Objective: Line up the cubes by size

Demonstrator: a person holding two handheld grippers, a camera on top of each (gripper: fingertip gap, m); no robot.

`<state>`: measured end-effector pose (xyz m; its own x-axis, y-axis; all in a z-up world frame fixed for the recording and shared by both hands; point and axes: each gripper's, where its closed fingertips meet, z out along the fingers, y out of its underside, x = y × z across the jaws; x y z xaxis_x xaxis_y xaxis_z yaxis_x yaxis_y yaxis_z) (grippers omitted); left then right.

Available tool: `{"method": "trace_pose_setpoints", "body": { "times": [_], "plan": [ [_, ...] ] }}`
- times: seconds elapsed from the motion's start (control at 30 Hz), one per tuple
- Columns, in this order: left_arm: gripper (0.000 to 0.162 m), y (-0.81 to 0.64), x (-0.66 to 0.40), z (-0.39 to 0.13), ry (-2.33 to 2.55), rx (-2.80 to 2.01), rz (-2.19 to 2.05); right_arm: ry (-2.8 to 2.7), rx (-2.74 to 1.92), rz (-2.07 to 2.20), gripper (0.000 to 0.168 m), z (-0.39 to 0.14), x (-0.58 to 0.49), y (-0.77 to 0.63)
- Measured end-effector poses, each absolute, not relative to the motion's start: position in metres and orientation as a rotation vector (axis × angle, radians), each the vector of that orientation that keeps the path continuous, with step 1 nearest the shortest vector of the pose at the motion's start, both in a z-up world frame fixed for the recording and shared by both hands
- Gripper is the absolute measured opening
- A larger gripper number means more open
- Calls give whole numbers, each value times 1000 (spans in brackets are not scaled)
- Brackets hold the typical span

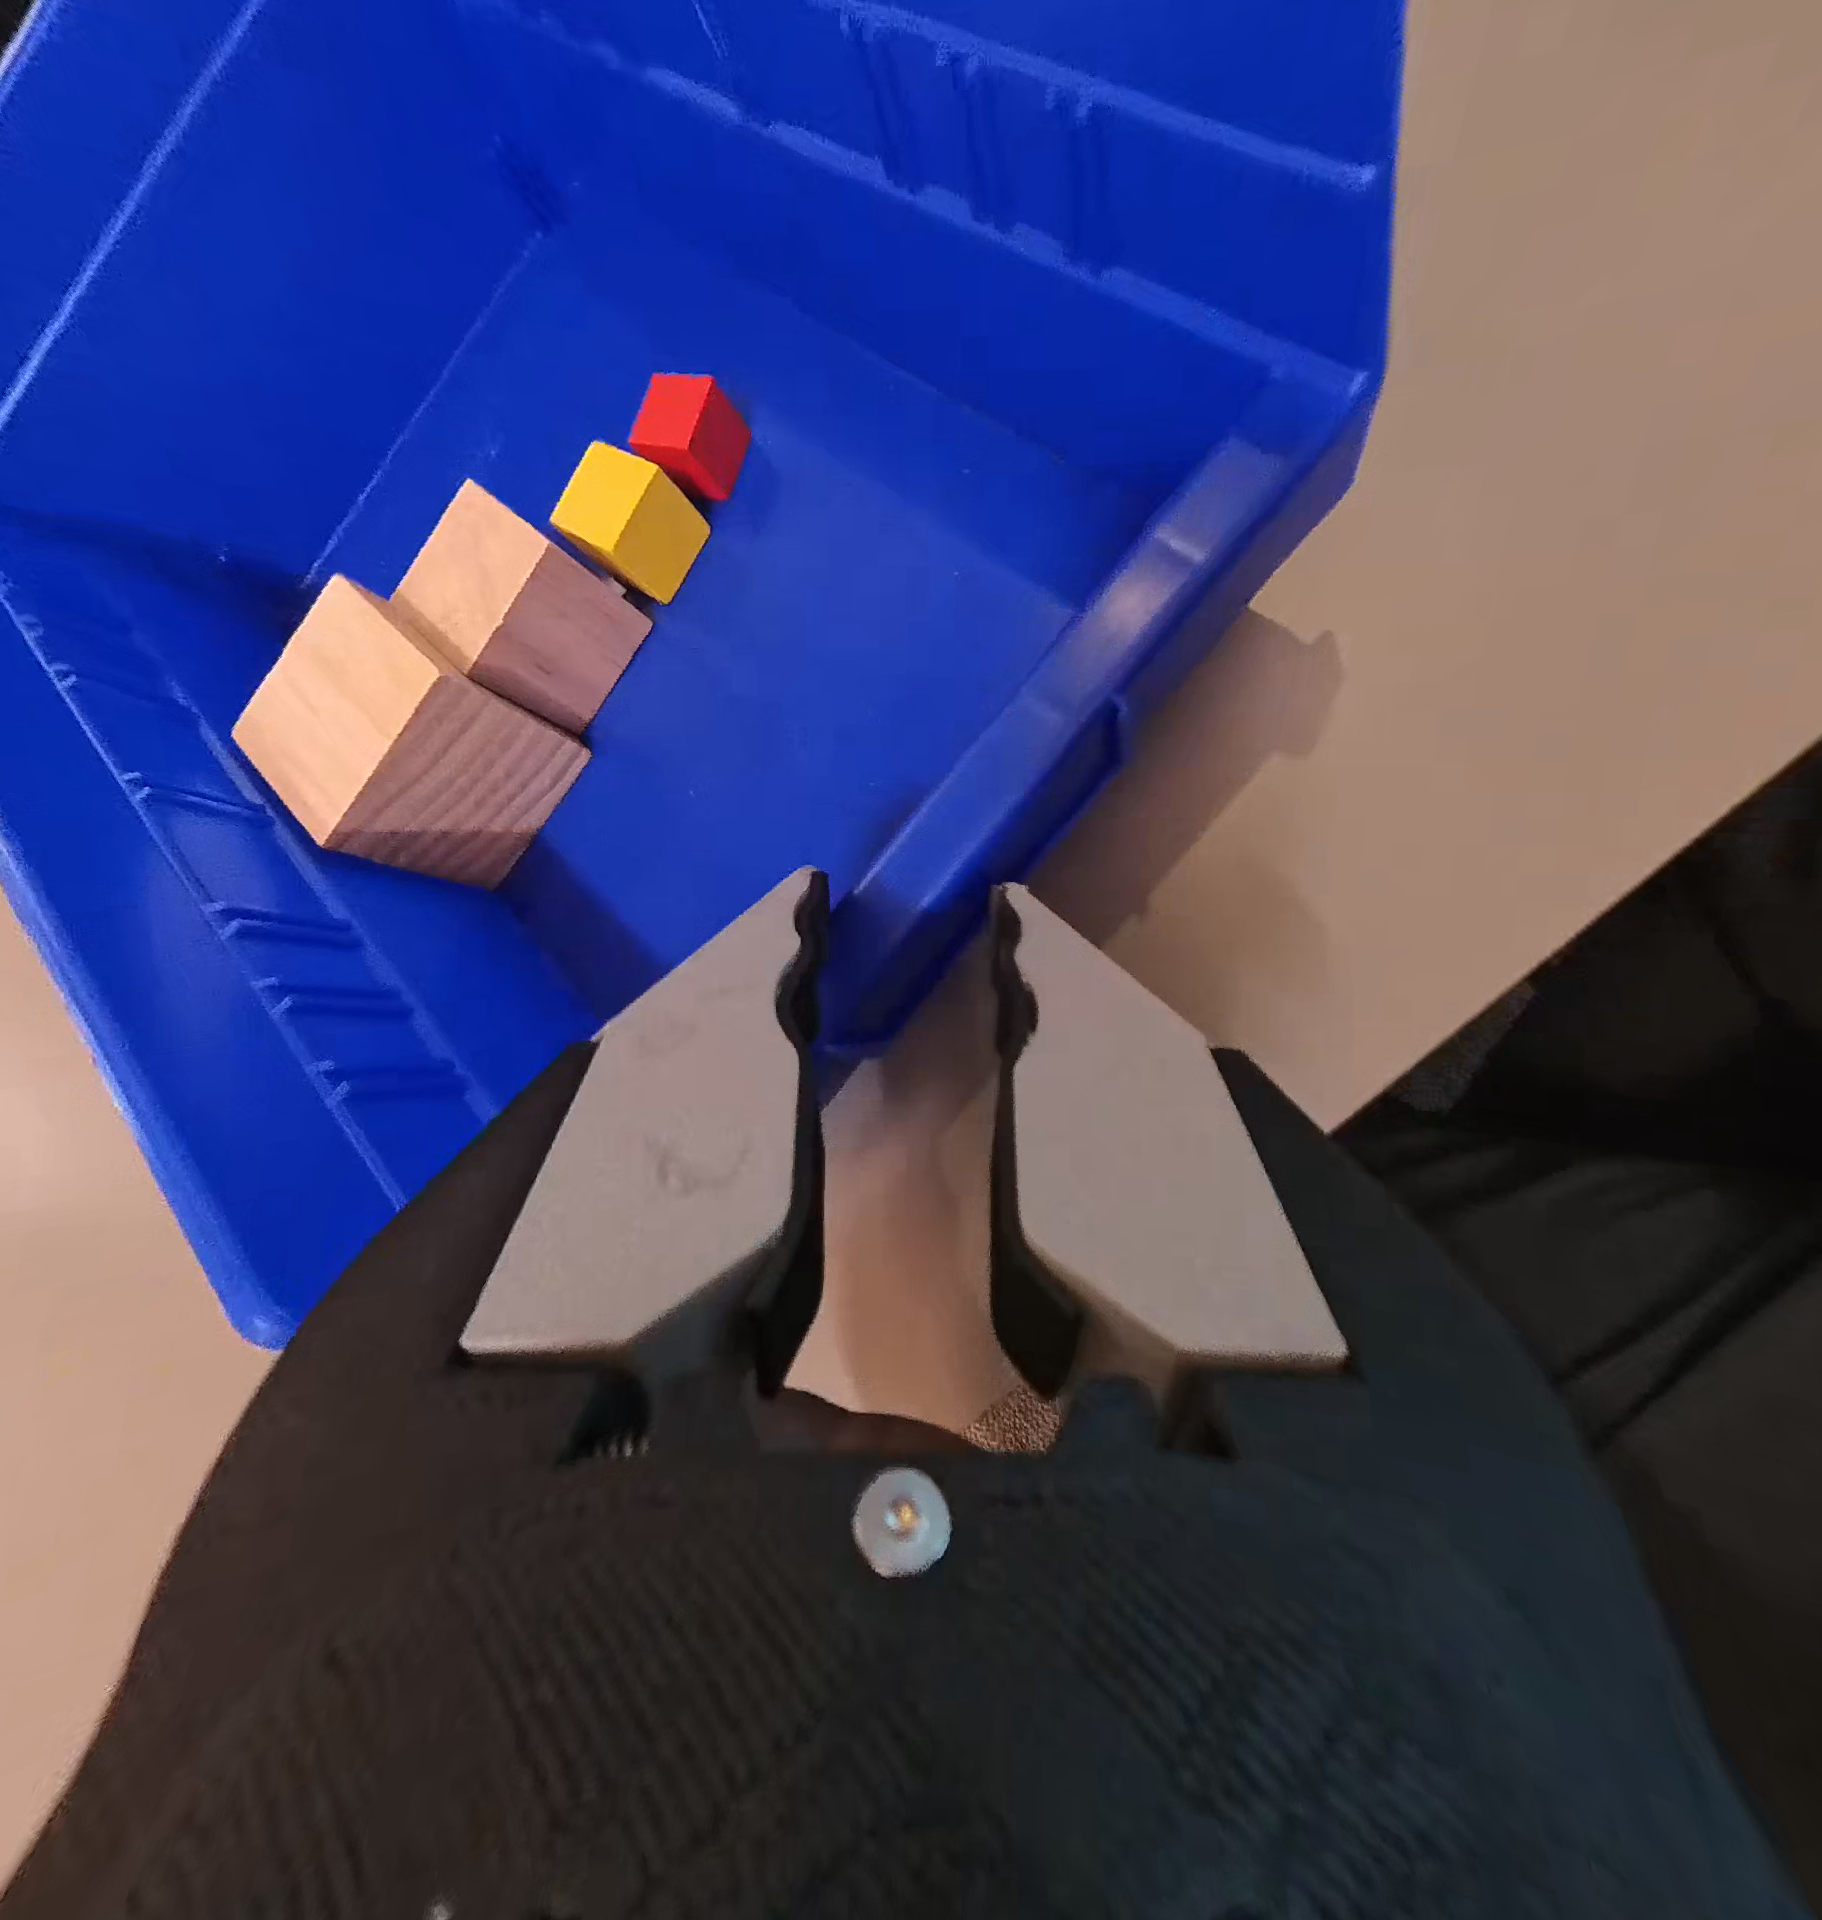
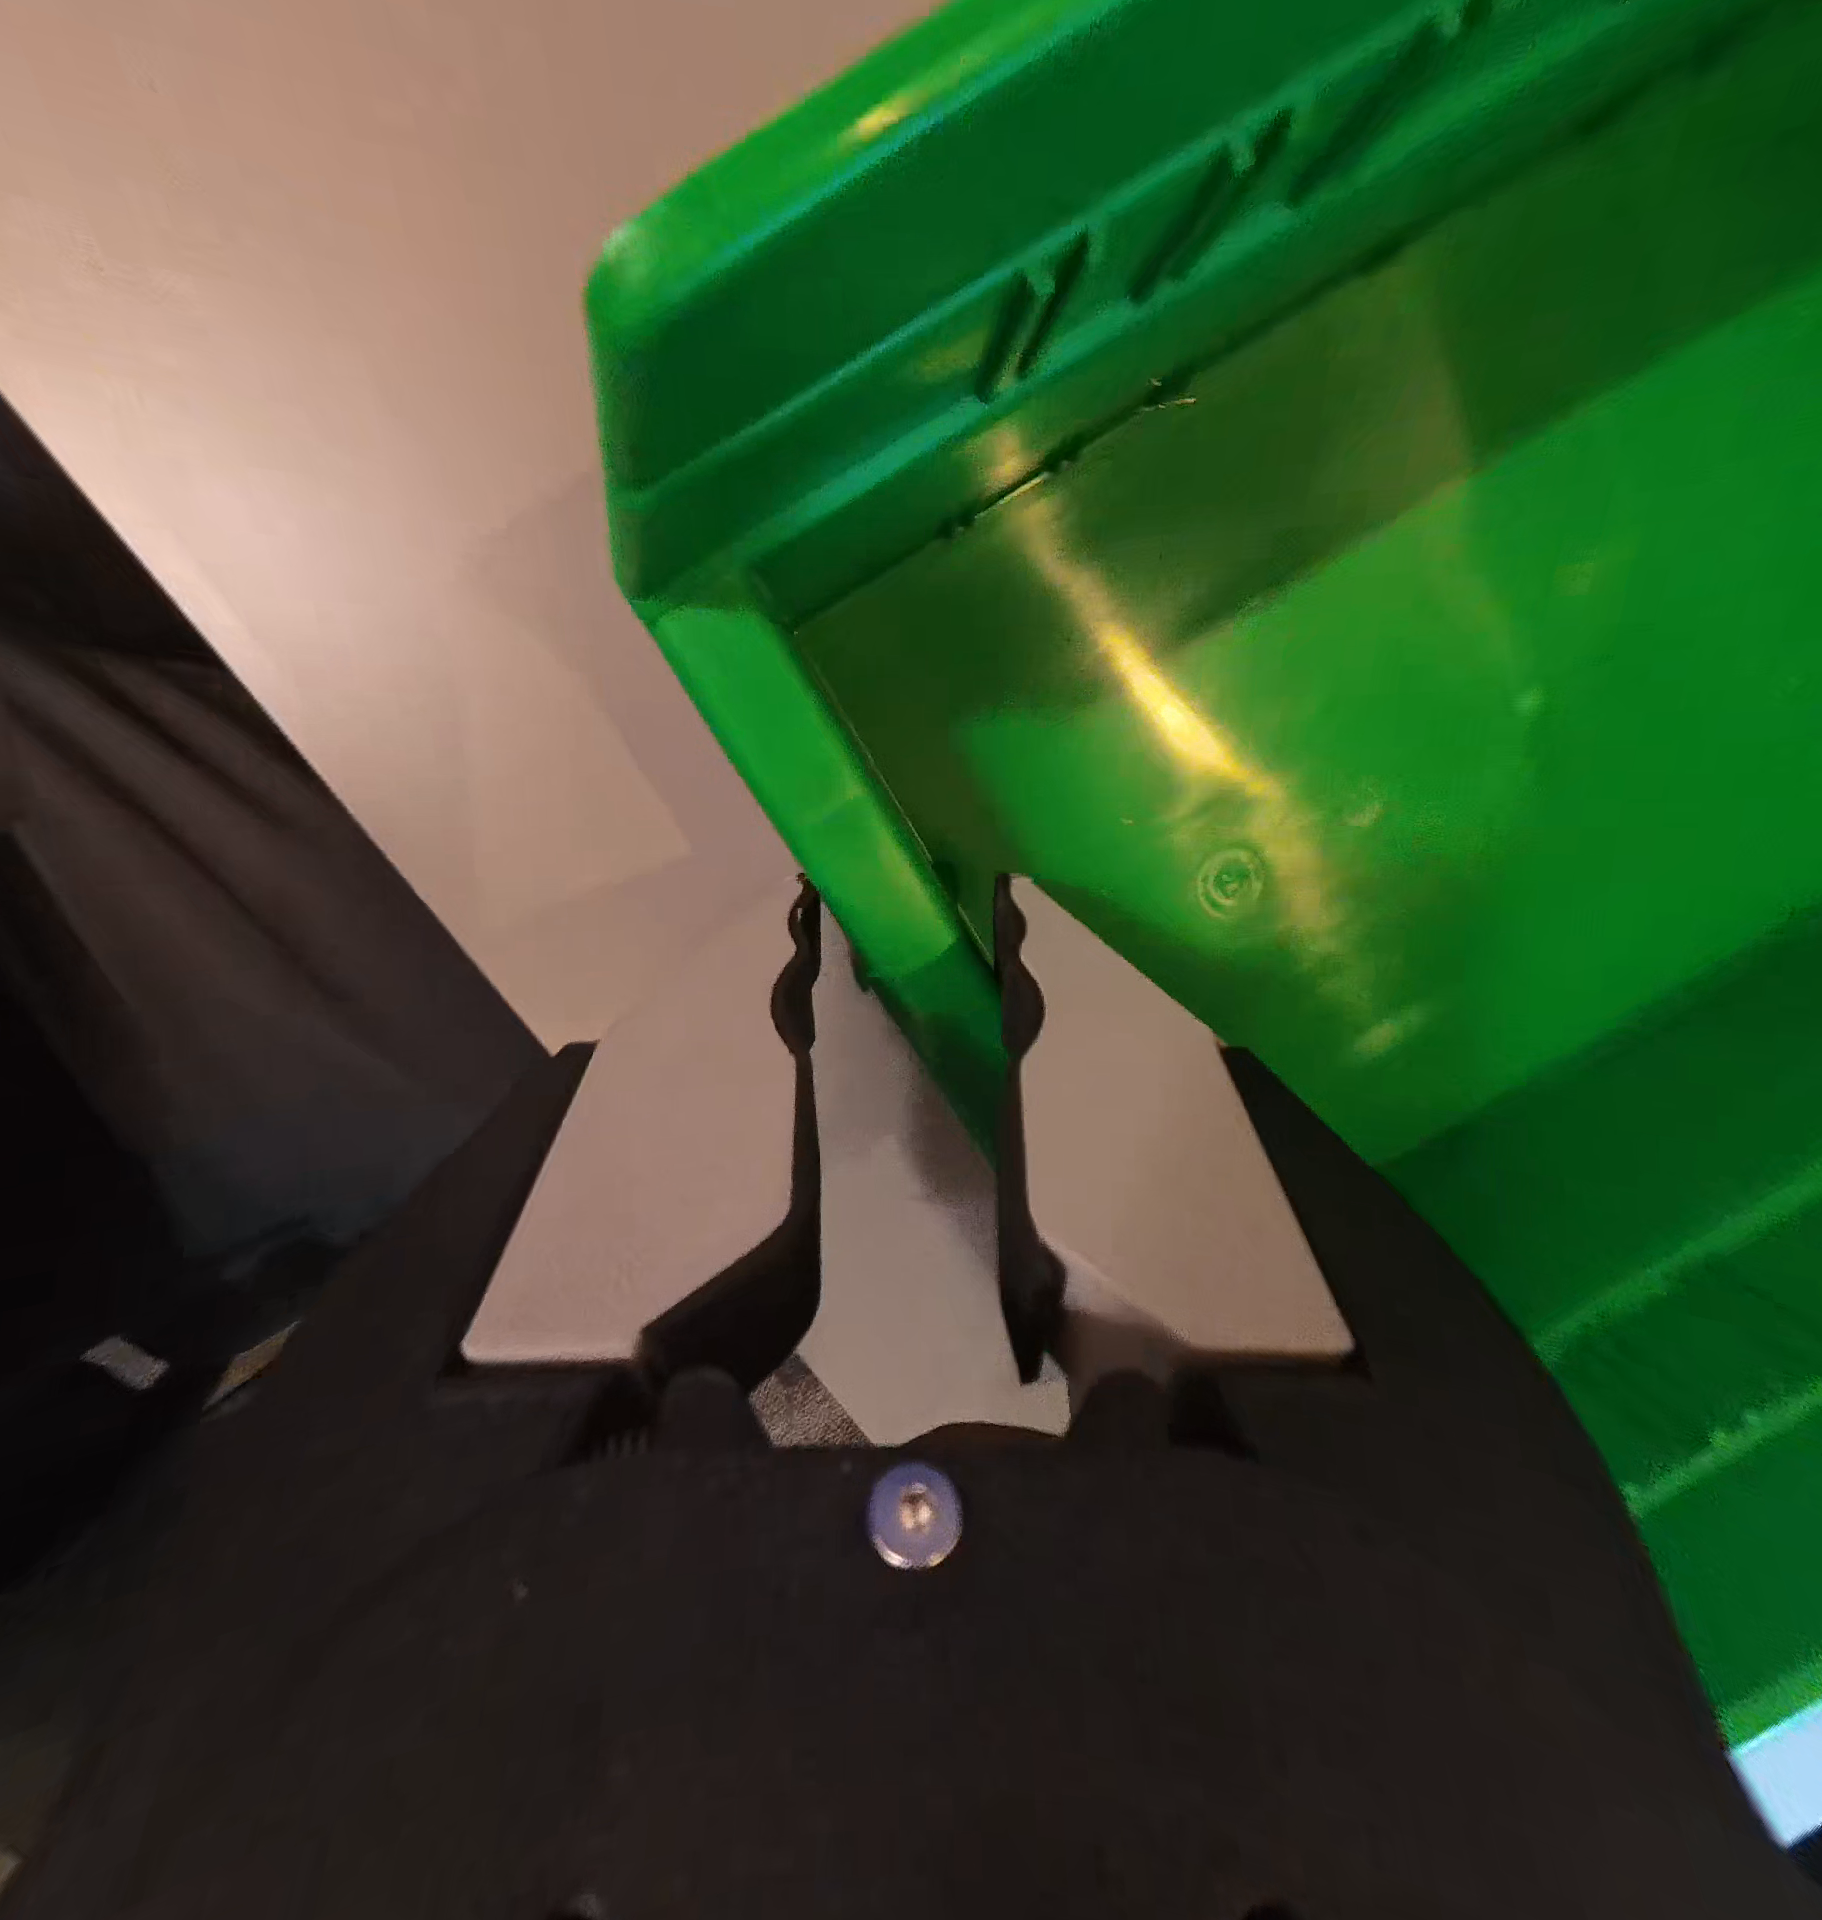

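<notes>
Sitting in a diagonal row on the floor of the blue bin, the cubes are running from the large wooden cube through the smaller wooden cube and yellow cube to the red cube, each touching the next. They are looking light, rigid and smooth, best pinched across opposite flat faces. Hovering over the bin's near corner, the left gripper is holding nothing, jaws narrowly parted. The right gripper is straddling the green bin at its rim, possibly without clamping.
</notes>
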<state>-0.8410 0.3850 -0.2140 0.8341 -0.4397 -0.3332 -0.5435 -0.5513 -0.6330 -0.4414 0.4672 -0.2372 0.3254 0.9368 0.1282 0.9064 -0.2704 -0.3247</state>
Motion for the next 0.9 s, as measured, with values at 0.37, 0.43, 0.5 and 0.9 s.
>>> {"method": "trace_pose_setpoints", "body": {
  "times": [0.37, 0.43, 0.5, 0.9],
  "plan": [
    [25, 397, -853, -210, 829, -2192, 111, -1554, -2080, 273, 60, -216, -441, 461],
    [14, 397, -840, -197, 809, -2110, -7, -1557, -2006, 501, 69, -197, -456, 441],
    [16, 396, -823, -180, 746, -2030, -181, -1502, -1898, 649, 69, -172, -468, 434],
    [36, 422, -823, -119, 474, -1758, -103, -1212, -1884, 599, 70, -151, -490, 473]
  ]
}}
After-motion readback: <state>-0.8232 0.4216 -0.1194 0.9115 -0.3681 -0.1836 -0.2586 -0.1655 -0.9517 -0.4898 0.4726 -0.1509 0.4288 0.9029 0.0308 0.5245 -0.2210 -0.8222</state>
